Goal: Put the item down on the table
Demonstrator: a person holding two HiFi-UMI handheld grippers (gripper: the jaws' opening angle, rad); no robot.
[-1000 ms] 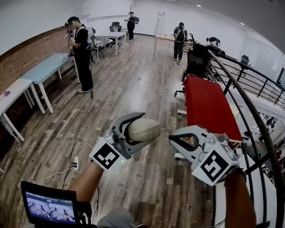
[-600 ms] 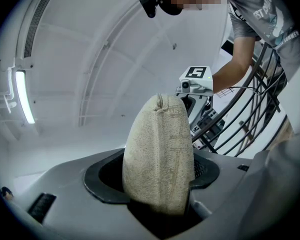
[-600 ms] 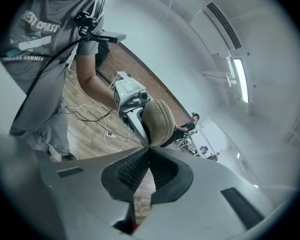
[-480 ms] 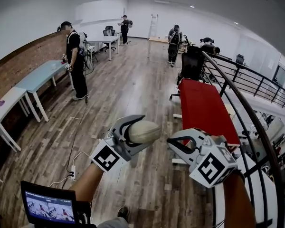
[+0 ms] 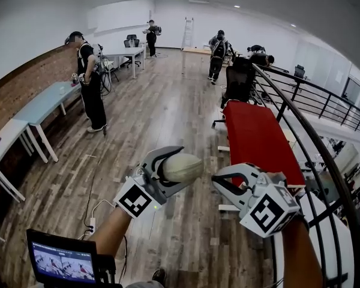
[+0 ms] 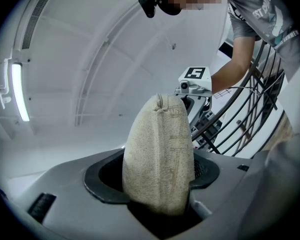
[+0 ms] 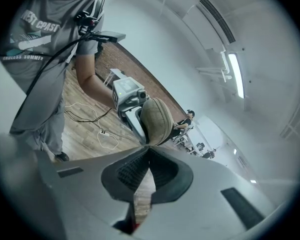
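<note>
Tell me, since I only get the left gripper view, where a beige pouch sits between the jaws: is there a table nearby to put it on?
Observer: Yes. The head view shows a long red table ahead and to the right.
Operator: Is the other claw carrying anything?
Observer: No. In the right gripper view, the right gripper has its jaws closed together with nothing between them.
Operator: Is my pouch above that table yet?
Observer: Not yet. In the head view, the pouch is held out over the wooden floor, left of the table's near end.
</note>
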